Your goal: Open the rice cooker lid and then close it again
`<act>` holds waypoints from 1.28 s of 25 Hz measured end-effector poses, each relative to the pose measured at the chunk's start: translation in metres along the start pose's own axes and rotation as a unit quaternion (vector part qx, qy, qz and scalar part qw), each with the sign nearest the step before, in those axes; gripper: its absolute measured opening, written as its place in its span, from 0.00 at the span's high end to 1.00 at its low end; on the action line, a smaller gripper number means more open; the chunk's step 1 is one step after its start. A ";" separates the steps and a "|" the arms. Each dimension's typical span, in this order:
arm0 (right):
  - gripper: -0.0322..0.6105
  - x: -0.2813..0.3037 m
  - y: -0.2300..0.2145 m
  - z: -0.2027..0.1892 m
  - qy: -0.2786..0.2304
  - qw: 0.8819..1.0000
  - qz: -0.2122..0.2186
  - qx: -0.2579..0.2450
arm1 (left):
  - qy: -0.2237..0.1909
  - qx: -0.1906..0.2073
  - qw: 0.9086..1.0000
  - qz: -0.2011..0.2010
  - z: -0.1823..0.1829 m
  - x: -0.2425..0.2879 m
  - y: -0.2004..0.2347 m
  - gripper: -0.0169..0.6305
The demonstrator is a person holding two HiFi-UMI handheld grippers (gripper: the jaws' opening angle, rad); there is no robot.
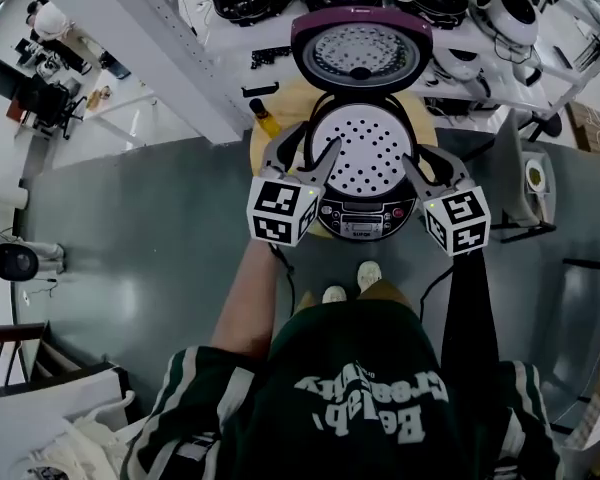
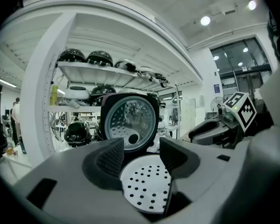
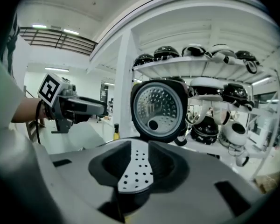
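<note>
The rice cooker [image 1: 365, 216] stands on a round wooden table with its dark-rimmed lid [image 1: 358, 53] swung fully up and back. A white perforated tray [image 1: 372, 153] fills its pot. My left gripper [image 1: 308, 151] hovers at the cooker's front left and my right gripper [image 1: 430, 163] at its front right; both are open and hold nothing. In the left gripper view the left gripper [image 2: 141, 155] frames the lid [image 2: 130, 125] and the tray [image 2: 147, 185]. The right gripper view shows the right gripper [image 3: 139, 160] with a narrow gap, and the lid [image 3: 159, 108] stands beyond it.
White shelving [image 1: 460, 28] behind the cooker carries several other cookers and black pots. A yellow-capped bottle [image 1: 263, 118] stands on the round table [image 1: 265, 153] to the cooker's left. A thick white post [image 3: 123, 87] rises left of the shelf. The person's feet [image 1: 352, 283] are just before the table.
</note>
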State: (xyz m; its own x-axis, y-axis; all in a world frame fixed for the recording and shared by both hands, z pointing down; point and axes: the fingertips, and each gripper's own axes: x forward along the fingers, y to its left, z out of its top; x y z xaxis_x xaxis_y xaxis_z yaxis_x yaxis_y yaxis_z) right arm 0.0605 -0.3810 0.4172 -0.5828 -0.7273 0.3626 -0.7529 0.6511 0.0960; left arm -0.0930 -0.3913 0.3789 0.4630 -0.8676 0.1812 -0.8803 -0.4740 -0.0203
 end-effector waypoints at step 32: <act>0.44 0.090 -0.135 0.159 -0.126 0.984 0.110 -0.058 | -0.065 0.006 0.996 0.053 0.136 0.111 0.090 0.46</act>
State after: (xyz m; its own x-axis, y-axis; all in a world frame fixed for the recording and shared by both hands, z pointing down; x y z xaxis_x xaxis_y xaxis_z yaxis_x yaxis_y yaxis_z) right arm 0.0606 -0.5690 0.2892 -0.7964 -0.5869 0.1461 -0.5684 0.8088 0.1510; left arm -0.1071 -0.5504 0.2637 0.3776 -0.9247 0.0485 -0.9241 -0.3796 -0.0437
